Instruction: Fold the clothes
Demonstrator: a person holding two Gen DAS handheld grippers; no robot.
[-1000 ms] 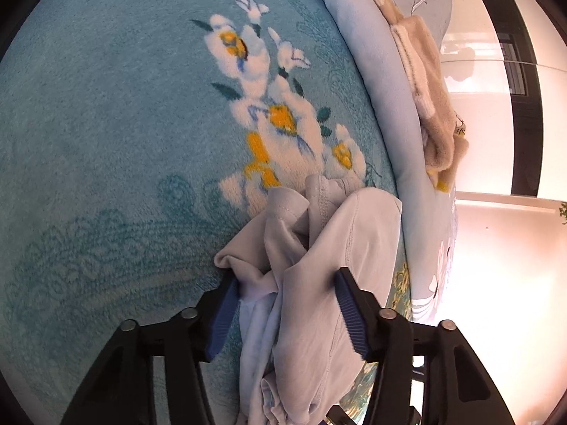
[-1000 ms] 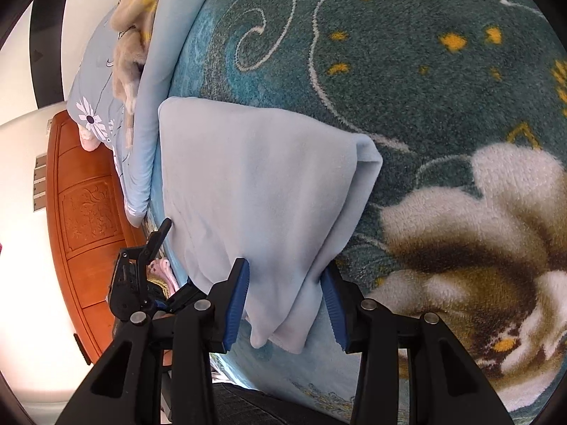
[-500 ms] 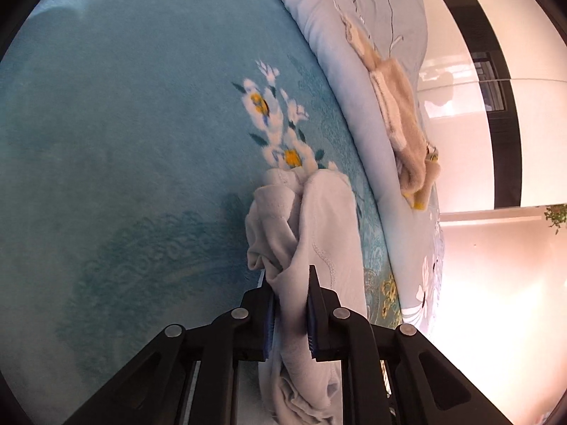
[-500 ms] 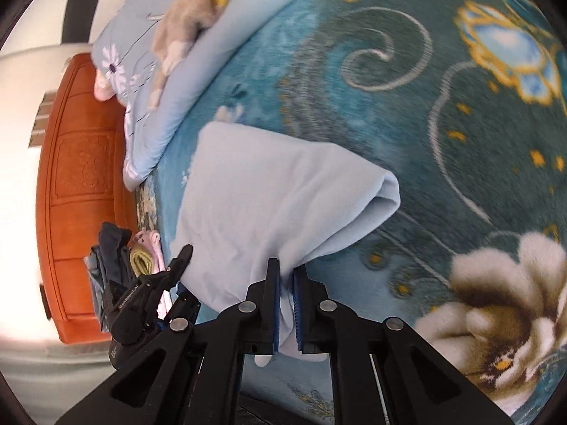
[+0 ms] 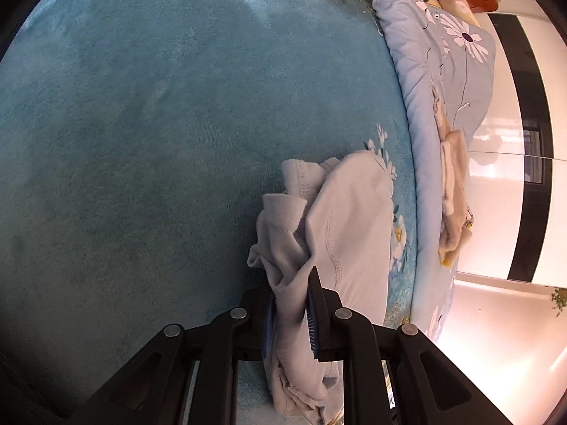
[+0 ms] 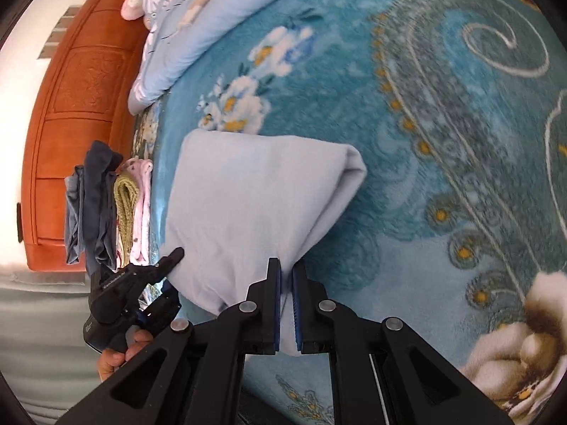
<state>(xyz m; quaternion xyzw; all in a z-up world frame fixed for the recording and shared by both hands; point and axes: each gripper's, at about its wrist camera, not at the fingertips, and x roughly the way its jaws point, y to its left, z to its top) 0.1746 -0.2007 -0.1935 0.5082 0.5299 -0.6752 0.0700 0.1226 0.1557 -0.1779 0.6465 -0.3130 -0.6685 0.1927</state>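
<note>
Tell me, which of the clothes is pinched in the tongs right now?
The pale blue garment on the blanket. Both tongs, left and right, pinch it. The folded stack beside it lies untouched.

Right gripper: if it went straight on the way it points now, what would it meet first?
The pale blue garment already pinched between the right gripper fingers; past its folded end, probably the teal floral blanket.

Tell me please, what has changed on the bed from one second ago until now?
Both grippers, open around the pale blue garment a second ago, closed on its near edge: the right gripper holds it shut, the left gripper pinches bunched cloth, jaws easing open. The folded clothes stack is newly visible. The garment stays on the teal blanket.
</note>
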